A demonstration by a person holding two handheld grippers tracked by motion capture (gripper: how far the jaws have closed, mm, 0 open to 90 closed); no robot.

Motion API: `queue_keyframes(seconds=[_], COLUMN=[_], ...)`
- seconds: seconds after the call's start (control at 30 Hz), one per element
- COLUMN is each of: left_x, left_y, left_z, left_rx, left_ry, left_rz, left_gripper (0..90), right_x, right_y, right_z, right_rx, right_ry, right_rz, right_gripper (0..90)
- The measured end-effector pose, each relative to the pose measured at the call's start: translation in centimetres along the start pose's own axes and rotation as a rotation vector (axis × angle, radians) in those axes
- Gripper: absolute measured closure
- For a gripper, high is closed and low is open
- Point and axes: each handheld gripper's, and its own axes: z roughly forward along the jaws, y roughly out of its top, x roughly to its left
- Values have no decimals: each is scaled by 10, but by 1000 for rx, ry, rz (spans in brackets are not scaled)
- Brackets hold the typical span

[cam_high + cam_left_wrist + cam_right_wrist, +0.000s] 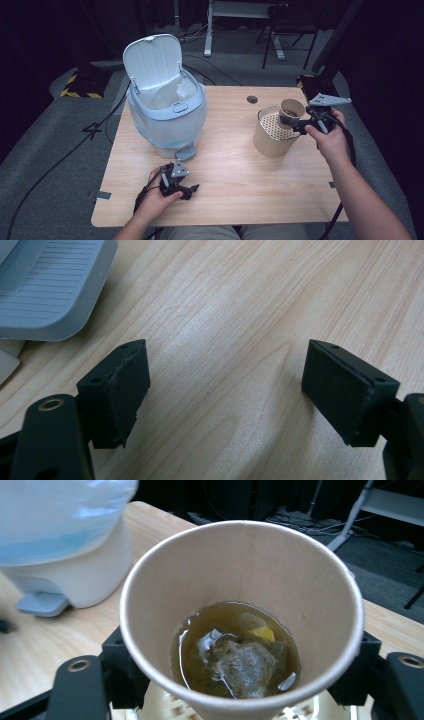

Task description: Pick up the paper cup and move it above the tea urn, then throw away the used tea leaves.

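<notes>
Nearest in the high view, the left tongs [189, 189] rest low on the table [230, 200] with the jaws spread wide and bare wood between them. Just beyond them stands a pale blue pedal bin [167, 112], lid [151, 61] raised, a clear liner inside. Far to their right, the right tongs [298, 124] hold a paper cup [291, 112] above a tan container [274, 132] with a perforated insert.

Left gripper view: both jaws stand far apart over the wood grain; the ribbed grey pedal [47, 285] lies ahead to the left.

Right gripper view: the jaws clamp the paper cup [240, 575] on both sides. It holds shallow greenish-brown tea [200, 645] with a soaked tea bag [245, 667] and a yellow scrap [262, 632]. The perforated insert [165, 707] shows beneath.
</notes>
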Motion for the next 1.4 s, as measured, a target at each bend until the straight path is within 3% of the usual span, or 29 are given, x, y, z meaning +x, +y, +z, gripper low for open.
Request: queue_keyframes(seconds=[0.2, 0.67, 0.83, 0.87, 0.9, 0.93, 0.97, 1.0, 1.03, 1.07, 1.1, 1.13, 1.17, 1.2, 1.23, 1.33, 1.4], left_x=[0, 0, 0, 0, 0, 0, 0, 0, 0, 0, 0, 0, 0, 0, 0, 0, 0], left_y=[0, 0, 0, 0, 0, 0, 0, 0, 0, 0, 0, 0, 0, 0, 0, 0, 0], left_z=[0, 0, 0, 0, 0, 0, 0, 0, 0, 0, 0, 0, 0, 0, 0, 0, 0], left_rx=[-1, 0, -3, -3, -3, -3, 0, 0, -2, -2, -2, -2, -2, -2, -2, 0, -2], left_ry=[0, 0, -1, -1, 0, 0, 1, 1, 1, 0, 0, 0, 0, 0, 0, 1, 1], left_rz=[0, 0, 1, 1, 0, 0, 1, 1, -1, 2, 2, 2, 3, 3, 2, 1, -2], left_gripper=[200, 200, 199, 199, 199, 198, 198, 198, 198, 198, 198, 198, 198, 198, 198, 198, 198], right_x=[-15, -23, -17, -17, -15, -15, -13, -13, -12, -10, -9, -9, -8, -8, -7, -8, -10], right_y=[1, 1, 6, 6, 8, 8, 9, 9, 10, 10, 11, 11, 12, 12, 13, 16, 18], right_z=[10, 6, 2, 2, 1, 1, 0, 0, 0, 0, 0, 0, 0, 0, 0, 0, -1], right_rx=[30, 40, 99, 99, 117, 117, 142, 142, 153, 180, 197, 197, 232, 232, 256, 275, 298], right_ry=[-53, -51, -127, -127, -149, -149, -185, -185, -203, -248, -266, -266, -300, -300, -330, -352, -389], right_rz=[-26, -10, -156, -156, -189, -189, -234, -234, -263, -328, -359, -359, -419, -419, -466, -502, -563], right_gripper=[274, 277, 278, 278, 282, 282, 282, 282, 283, 283, 283, 283, 283, 283, 284, 284, 285])
